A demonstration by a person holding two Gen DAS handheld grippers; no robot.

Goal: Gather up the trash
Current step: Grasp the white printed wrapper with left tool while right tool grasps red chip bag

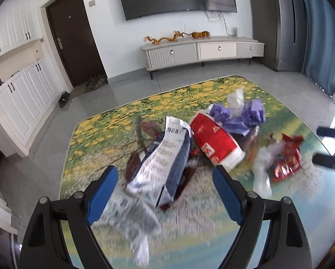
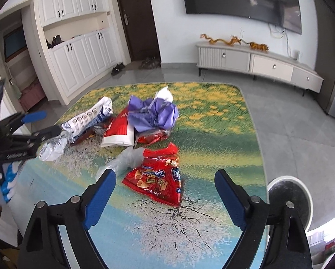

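Both grippers — left gripper (image 1: 165, 179), right gripper (image 2: 165, 182) — stand wide apart, holding nothing; crumpled wrappers lie heaped on the flower-printed glass table (image 2: 223, 134), red crinkled snack bag (image 2: 158, 179) nearest right.

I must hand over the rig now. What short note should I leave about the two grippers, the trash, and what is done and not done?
Left gripper: open, empty, jaws on either side of the white-and-blue wrapper.
Right gripper: open, empty, above the red snack bag.
Trash: all loose on the table. Beyond the wrapper lie the red-and-white bag and the crumpled purple bag; a clear plastic piece touches the snack bag.
Done: nothing is gripped.
Left: pick up every piece. A round white bin stands at the table's right edge, probably the destination.
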